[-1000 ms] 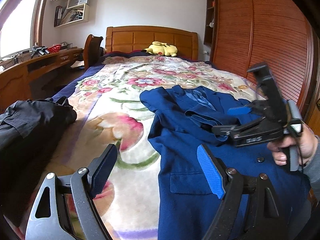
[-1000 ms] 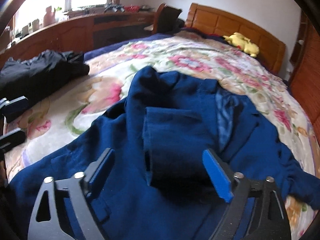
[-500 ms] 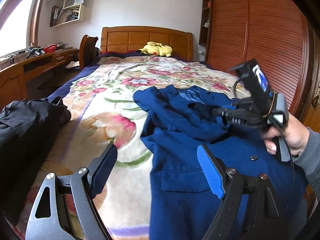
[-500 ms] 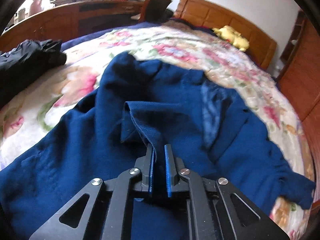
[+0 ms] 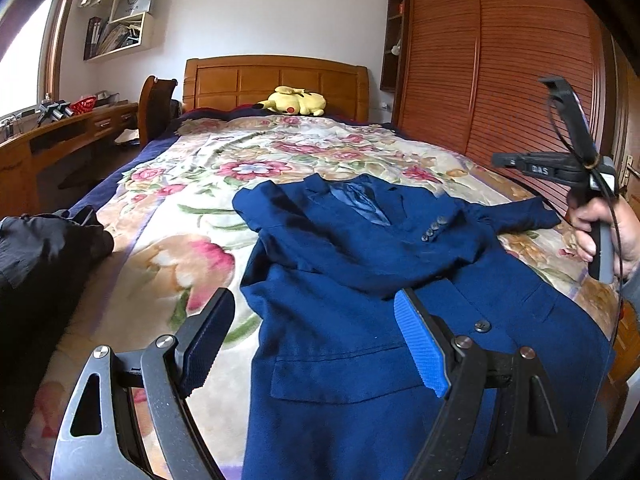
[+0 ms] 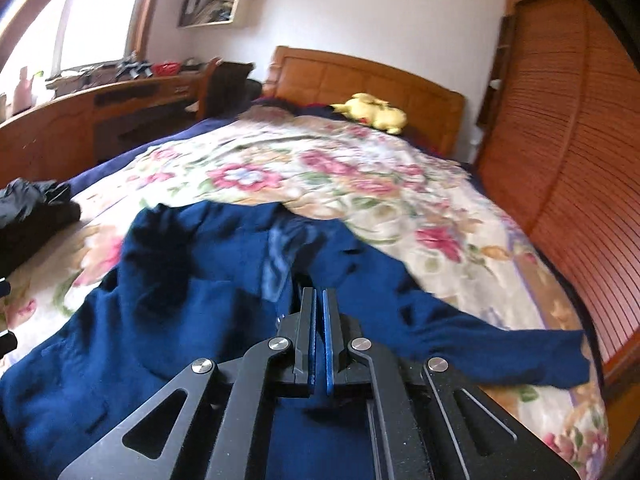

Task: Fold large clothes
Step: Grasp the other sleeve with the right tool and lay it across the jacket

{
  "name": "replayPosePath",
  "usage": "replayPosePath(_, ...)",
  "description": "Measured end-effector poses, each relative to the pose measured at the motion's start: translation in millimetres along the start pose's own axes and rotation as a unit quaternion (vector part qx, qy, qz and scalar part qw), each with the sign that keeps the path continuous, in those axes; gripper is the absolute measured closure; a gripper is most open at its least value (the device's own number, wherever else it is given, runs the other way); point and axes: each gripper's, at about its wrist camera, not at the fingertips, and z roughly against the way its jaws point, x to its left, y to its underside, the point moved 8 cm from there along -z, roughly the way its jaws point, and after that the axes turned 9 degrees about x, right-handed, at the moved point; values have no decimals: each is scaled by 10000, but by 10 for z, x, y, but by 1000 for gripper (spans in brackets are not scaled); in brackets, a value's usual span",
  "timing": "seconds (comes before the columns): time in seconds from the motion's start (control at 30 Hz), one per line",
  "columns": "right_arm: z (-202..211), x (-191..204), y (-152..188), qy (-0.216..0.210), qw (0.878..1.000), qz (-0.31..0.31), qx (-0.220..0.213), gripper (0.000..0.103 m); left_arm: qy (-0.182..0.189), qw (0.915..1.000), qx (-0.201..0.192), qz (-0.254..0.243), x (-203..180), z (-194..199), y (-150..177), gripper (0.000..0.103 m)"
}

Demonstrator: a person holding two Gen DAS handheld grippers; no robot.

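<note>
A navy blue suit jacket (image 5: 360,288) lies face up on the floral bedspread (image 5: 192,216), collar toward the headboard. One sleeve with cuff buttons (image 5: 434,229) is folded across its chest; the other sleeve (image 6: 500,352) lies out to the right. My left gripper (image 5: 312,344) is open and empty, above the jacket's lower left side. My right gripper (image 6: 319,312) is shut with nothing visible between its pads, raised above the jacket's middle. It also shows in the left wrist view (image 5: 560,168), held in a hand at the right edge.
A black garment (image 5: 44,248) is heaped at the bed's left edge. A yellow plush toy (image 5: 294,102) lies by the wooden headboard (image 5: 276,80). A wooden desk (image 5: 52,136) and chair stand left, a slatted wardrobe (image 5: 500,80) right.
My right gripper shut on the folded sleeve, then lifted away to the right and now holds nothing visible. The sleeve lies across the chest. My left gripper stayed open and shifted little.
</note>
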Motion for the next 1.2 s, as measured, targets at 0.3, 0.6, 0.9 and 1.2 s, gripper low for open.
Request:
replayPosePath(0.3, -271, -51, 328, -299, 9977, -145, 590, 78, 63, 10000, 57, -10, -84, -67, -1, 20)
replayPosePath(0.6, -1021, -311, 578, -190, 9869, -532, 1513, 44, 20, 9998, 189, -97, -138, -183, 39, 20)
replayPosePath(0.9, -1383, -300, 643, -544, 9775, -768, 1886, 73, -23, 9997, 244, -80, -106, -216, 50, 20)
replayPosePath(1.2, -699, -476, 374, -101, 9960, -511, 723, 99, 1, 9997, 236, -86, -138, -218, 40, 20)
